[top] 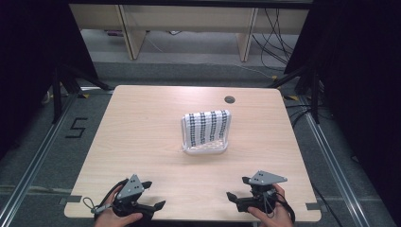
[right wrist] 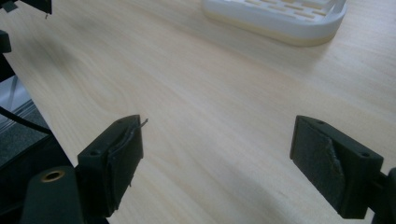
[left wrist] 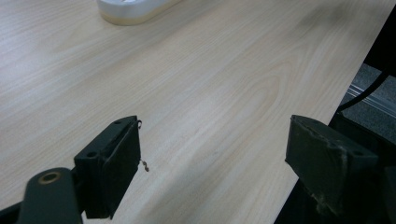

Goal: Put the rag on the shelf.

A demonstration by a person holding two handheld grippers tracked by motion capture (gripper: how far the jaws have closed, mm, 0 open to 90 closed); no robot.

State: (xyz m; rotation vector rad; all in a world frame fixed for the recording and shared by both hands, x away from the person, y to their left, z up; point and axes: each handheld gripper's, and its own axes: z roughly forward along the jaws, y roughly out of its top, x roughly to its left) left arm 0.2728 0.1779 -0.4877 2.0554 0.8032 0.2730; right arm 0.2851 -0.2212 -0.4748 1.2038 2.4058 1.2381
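White plastic makes up the rack (top: 204, 149), a low tray with a slotted floor and rounded corners that sits near the middle of the table (top: 142, 142). A cloth (top: 207, 127) with rows of dark checks on a pale ground stands in it, draped so that it leans up from the tray's base; its weave looks soft and limp against the hard, glossy plastic. The tray's long side runs across the table, left to right from the person's seat.

Both hand-held grippers rest at the near edge, well apart from the rack, which lies forward of them and between them. The left hand-held gripper (top: 150, 195) has its black jaws spread wide over bare wood, and in the left gripper view (left wrist: 212, 149) a corner of the rack (left wrist: 133, 9) shows far ahead and to the left. The right hand-held gripper (top: 239, 188) is likewise spread and holds nothing; in the right gripper view (right wrist: 217, 154) the rack's slotted end (right wrist: 280, 18) lies ahead and to the right. The right one seems slightly nearer to the rack, so I judge that either hand would have to reach forward and inward to get at the cloth. The table is pale, smooth wood-grain laminate.
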